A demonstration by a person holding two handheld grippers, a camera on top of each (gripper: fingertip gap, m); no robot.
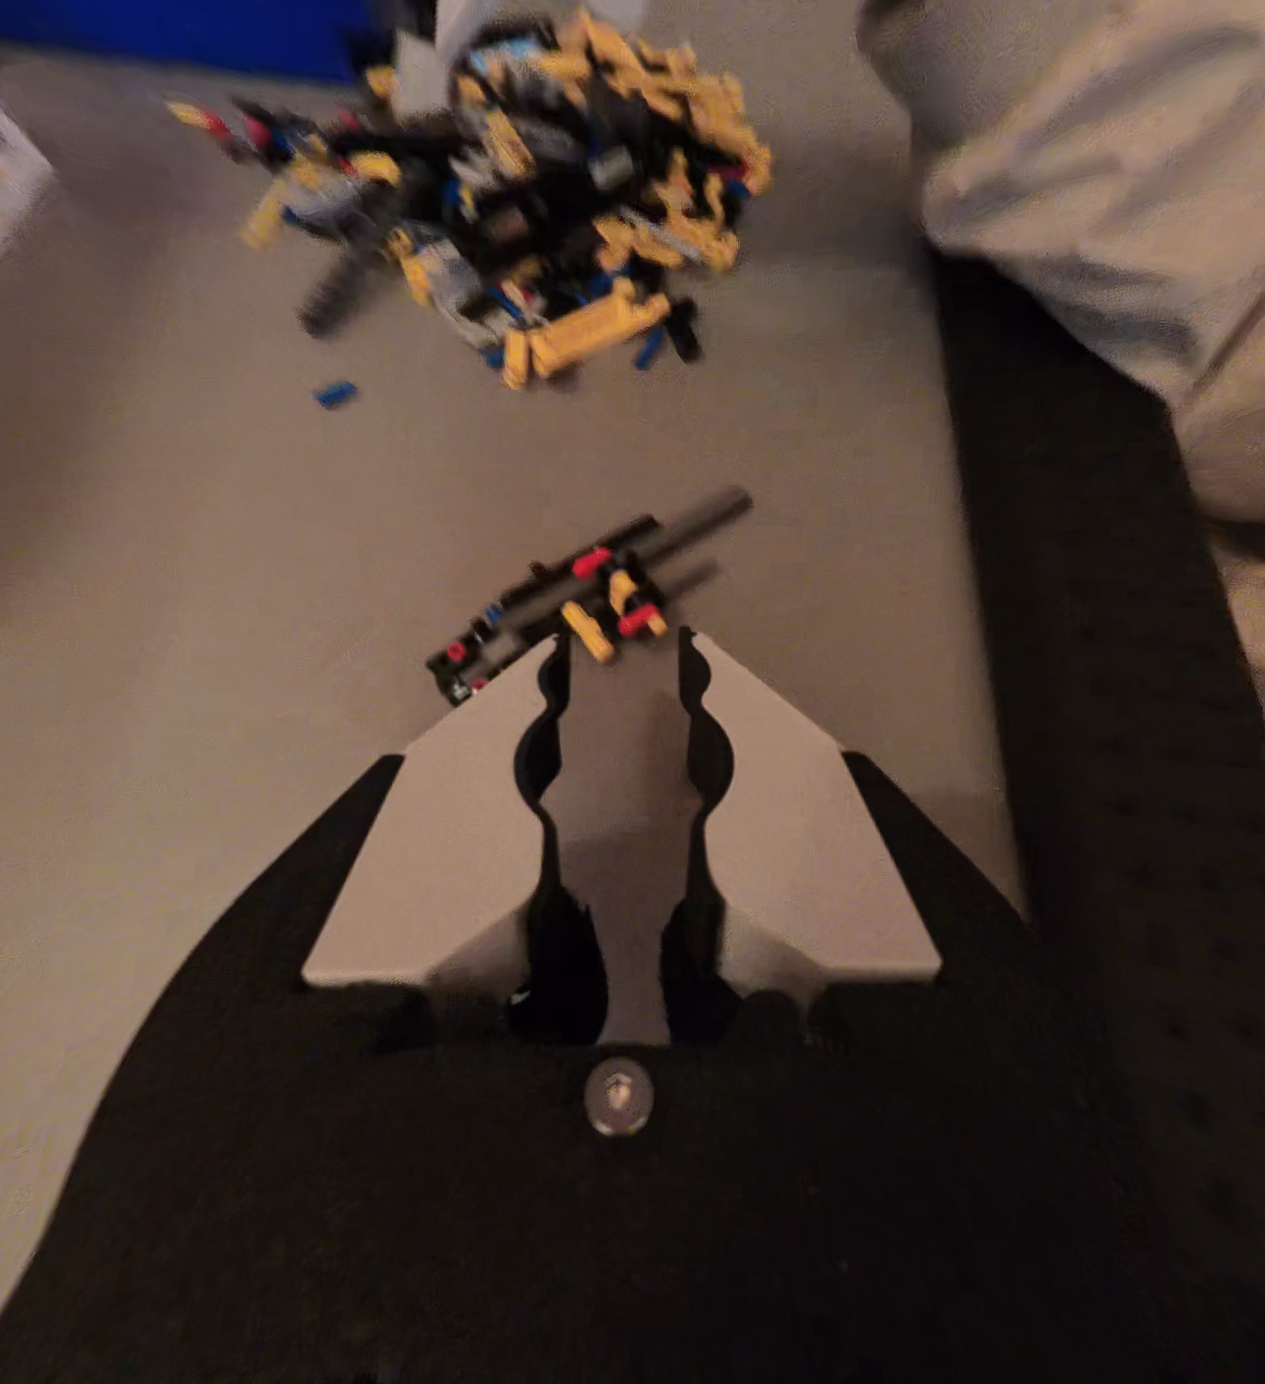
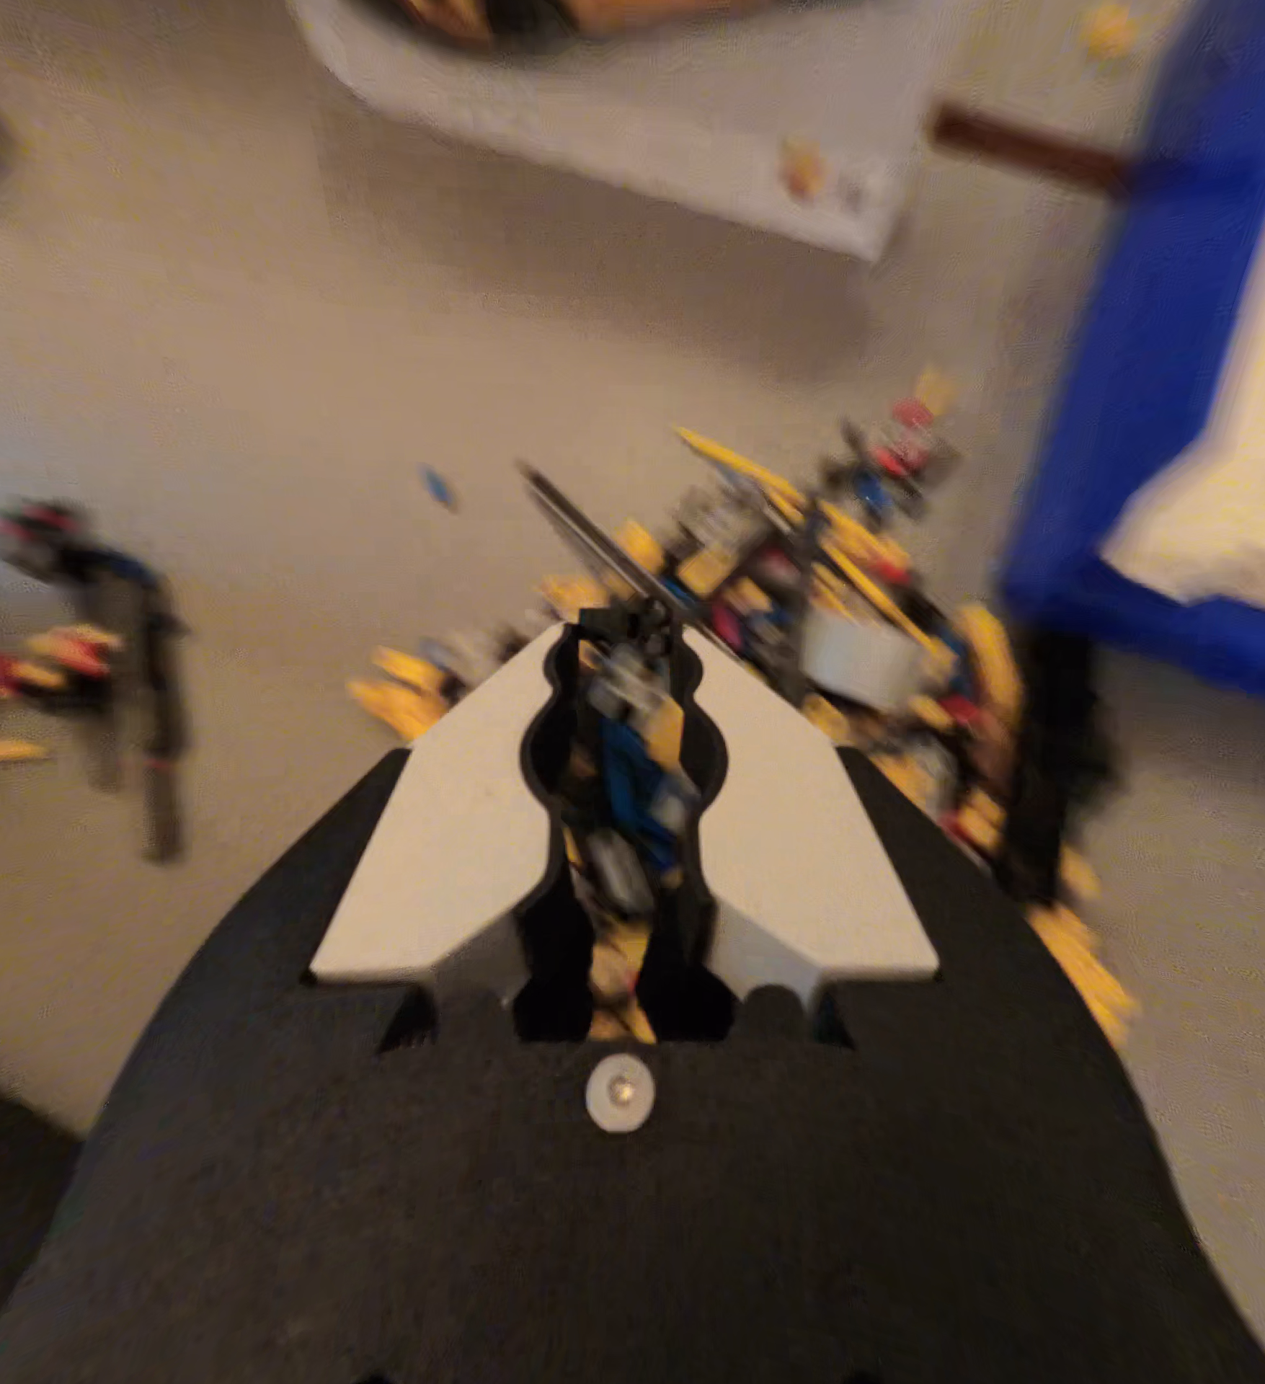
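In the left wrist view, my left gripper (image 1: pixel 622 640) is open. Just ahead of its tips a small assembly (image 1: pixel 577 592) of black, grey, red and yellow building pieces lies on the pale table (image 1: pixel 165 562). A yellow piece (image 1: pixel 588 635) of the assembly reaches in between the fingertips, and the pads do not press on it. In the blurred right wrist view, my right gripper (image 2: pixel 625 629) is shut on a small black piece (image 2: pixel 625 620) at its tips, and a thin dark rod (image 2: pixel 584 532) sticks out up and to the left. It hangs over the pile of pieces (image 2: pixel 839 599).
A big pile of yellow, black and blue pieces (image 1: pixel 539 187) lies farther back, with a loose blue piece (image 1: pixel 335 393) beside it. A white box (image 2: pixel 614 127) stands behind. A blue-edged object (image 2: pixel 1176 374) is at the right. Pale cloth (image 1: pixel 1101 187) and a dark band (image 1: pixel 1063 599) lie past the table's right edge. There is about 25 cm between the tips of the two grippers.
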